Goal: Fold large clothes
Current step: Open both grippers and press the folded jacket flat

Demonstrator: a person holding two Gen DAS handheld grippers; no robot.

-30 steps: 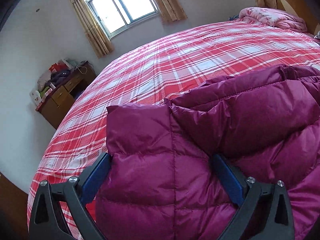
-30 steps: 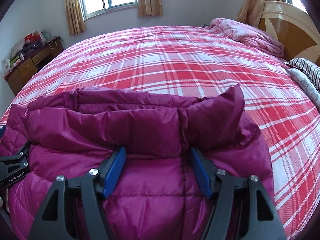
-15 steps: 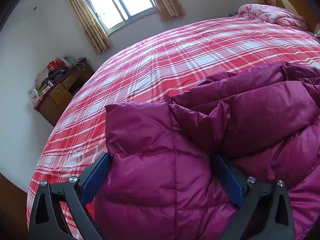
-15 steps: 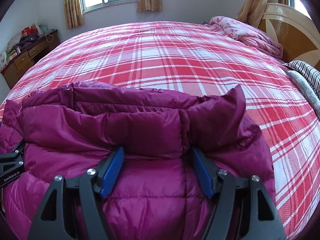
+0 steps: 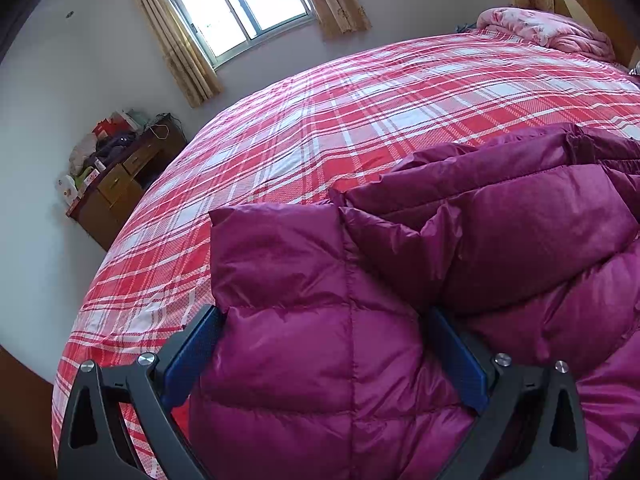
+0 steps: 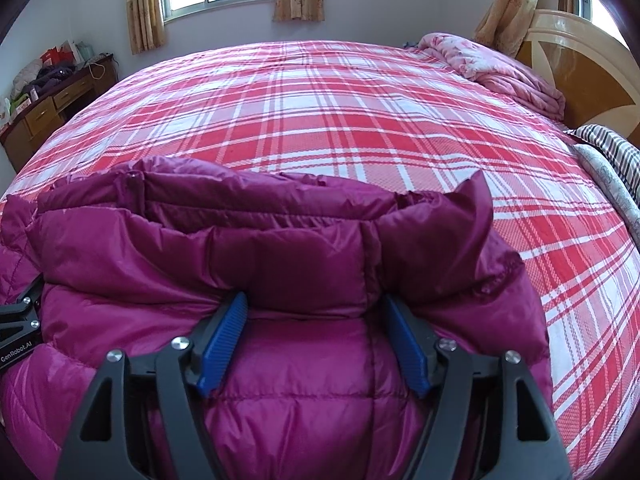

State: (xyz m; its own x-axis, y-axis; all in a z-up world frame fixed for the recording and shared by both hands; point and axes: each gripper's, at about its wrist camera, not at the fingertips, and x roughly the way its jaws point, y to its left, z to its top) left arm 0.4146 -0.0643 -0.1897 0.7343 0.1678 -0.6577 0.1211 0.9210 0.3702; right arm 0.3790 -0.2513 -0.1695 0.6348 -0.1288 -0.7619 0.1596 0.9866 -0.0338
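Note:
A magenta quilted down jacket (image 5: 460,260) lies bunched on the near part of a bed with a red and white plaid cover (image 5: 360,120). My left gripper (image 5: 324,320) is shut on a thick fold at the jacket's left end; its blue pads press the padding from both sides. My right gripper (image 6: 316,308) is shut on a thick fold near the jacket's right end (image 6: 280,264), just behind the raised collar-like edge. The left gripper's black body (image 6: 18,332) shows at the left edge of the right wrist view.
A wooden desk (image 5: 116,192) piled with clutter stands left of the bed under a curtained window (image 5: 240,4). A folded pink quilt (image 6: 500,68) and a wooden headboard (image 6: 580,60) are at the far right. Striped bedding (image 6: 616,152) lies at the right edge.
Both grippers have kept their hold on the jacket and have moved slightly forward over the bed with it; the fold looks much the same.

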